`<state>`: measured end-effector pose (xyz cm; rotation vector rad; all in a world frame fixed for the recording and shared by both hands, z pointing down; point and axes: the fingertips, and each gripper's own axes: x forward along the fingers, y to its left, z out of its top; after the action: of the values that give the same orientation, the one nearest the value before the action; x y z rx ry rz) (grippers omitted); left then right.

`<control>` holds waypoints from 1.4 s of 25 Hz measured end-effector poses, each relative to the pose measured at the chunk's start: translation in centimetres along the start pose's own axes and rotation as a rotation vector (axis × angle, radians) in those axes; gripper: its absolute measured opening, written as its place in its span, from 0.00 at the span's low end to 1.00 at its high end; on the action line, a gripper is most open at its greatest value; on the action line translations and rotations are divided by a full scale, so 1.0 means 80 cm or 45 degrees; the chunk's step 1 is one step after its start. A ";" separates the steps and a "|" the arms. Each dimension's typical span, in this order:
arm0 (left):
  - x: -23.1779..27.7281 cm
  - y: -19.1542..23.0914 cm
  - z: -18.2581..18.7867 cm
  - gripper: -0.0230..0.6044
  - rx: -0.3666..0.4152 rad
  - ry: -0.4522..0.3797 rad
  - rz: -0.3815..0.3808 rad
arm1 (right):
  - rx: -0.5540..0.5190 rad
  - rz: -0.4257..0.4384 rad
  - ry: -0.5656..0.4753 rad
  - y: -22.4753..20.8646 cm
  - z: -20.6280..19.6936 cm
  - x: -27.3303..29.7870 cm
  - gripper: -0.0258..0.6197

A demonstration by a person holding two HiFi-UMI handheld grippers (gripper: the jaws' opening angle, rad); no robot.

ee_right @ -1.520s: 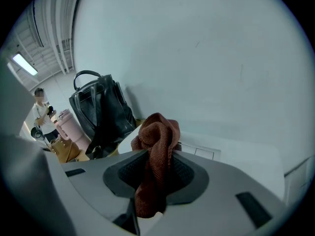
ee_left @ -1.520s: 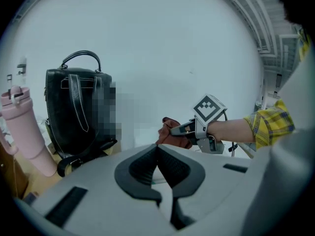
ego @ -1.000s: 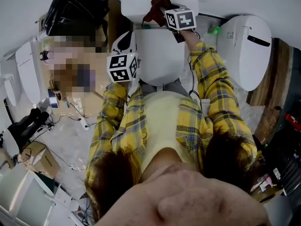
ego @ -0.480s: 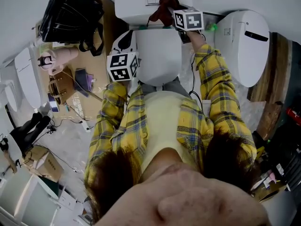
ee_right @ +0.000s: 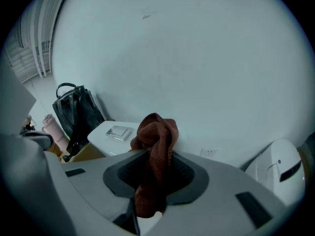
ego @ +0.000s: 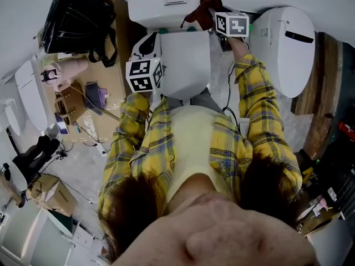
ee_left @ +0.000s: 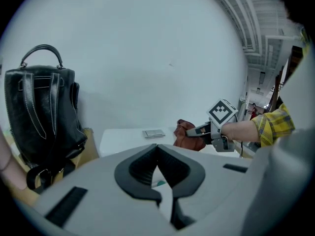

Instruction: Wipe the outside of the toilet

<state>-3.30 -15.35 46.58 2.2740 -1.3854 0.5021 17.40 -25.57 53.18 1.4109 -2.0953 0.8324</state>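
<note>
In the head view, the right hand-held gripper (ego: 215, 16) reaches to the far right corner of the toilet tank (ego: 161, 5), pressing a brown cloth (ego: 201, 7) against it. The left hand-held gripper (ego: 148, 42) hovers over the left side of the toilet, beside the closed lid (ego: 186, 60). A black bag (ego: 77, 18) stands to the far left and a second toilet (ego: 288, 43) to the right.

In the left gripper view, its jaws are drawn together with nothing between them. Beyond them lie the tank top with its flush button (ee_left: 154, 133) and the cloth in the other hand-held gripper.

In the right gripper view, the jaws are clamped on the cloth, which bunches up above them at the tank's edge.
</note>
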 end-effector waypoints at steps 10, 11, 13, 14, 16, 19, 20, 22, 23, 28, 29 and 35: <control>0.008 0.004 0.007 0.05 0.009 -0.022 0.016 | 0.035 -0.068 -0.008 -0.024 -0.015 -0.032 0.23; 0.007 0.007 0.007 0.05 0.005 -0.024 0.024 | 0.032 -0.057 -0.019 -0.018 -0.015 -0.036 0.23; 0.004 0.014 0.007 0.05 -0.005 -0.031 0.042 | 0.021 -0.025 -0.047 -0.004 -0.013 -0.042 0.23; 0.002 0.018 0.007 0.05 -0.008 -0.034 0.052 | 0.014 -0.009 -0.062 0.004 -0.011 -0.045 0.23; -0.004 0.025 0.005 0.05 -0.014 -0.040 0.073 | -0.002 0.030 -0.086 0.022 -0.008 -0.050 0.23; -0.013 0.036 0.001 0.05 -0.026 -0.044 0.104 | -0.030 0.096 -0.111 0.054 -0.005 -0.054 0.23; -0.017 0.040 -0.001 0.05 -0.031 -0.045 0.114 | -0.040 0.119 -0.114 0.066 -0.004 -0.055 0.23; -0.025 0.048 -0.005 0.05 -0.045 -0.045 0.137 | -0.068 0.171 -0.111 0.093 -0.004 -0.055 0.23; -0.029 0.053 -0.008 0.05 -0.052 -0.045 0.149 | -0.085 0.202 -0.108 0.108 -0.004 -0.054 0.23; -0.050 0.072 -0.021 0.05 -0.081 -0.043 0.197 | -0.171 0.360 -0.100 0.186 -0.010 -0.048 0.23; -0.055 0.076 -0.024 0.05 -0.086 -0.043 0.206 | -0.189 0.387 -0.096 0.201 -0.012 -0.045 0.23; -0.085 0.102 -0.041 0.05 -0.118 -0.037 0.269 | -0.335 0.480 -0.047 0.275 -0.032 -0.015 0.23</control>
<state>-13.88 -11.88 47.28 2.0811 -1.6388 0.4615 -2.56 -16.74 49.39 0.9168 -2.4363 0.6367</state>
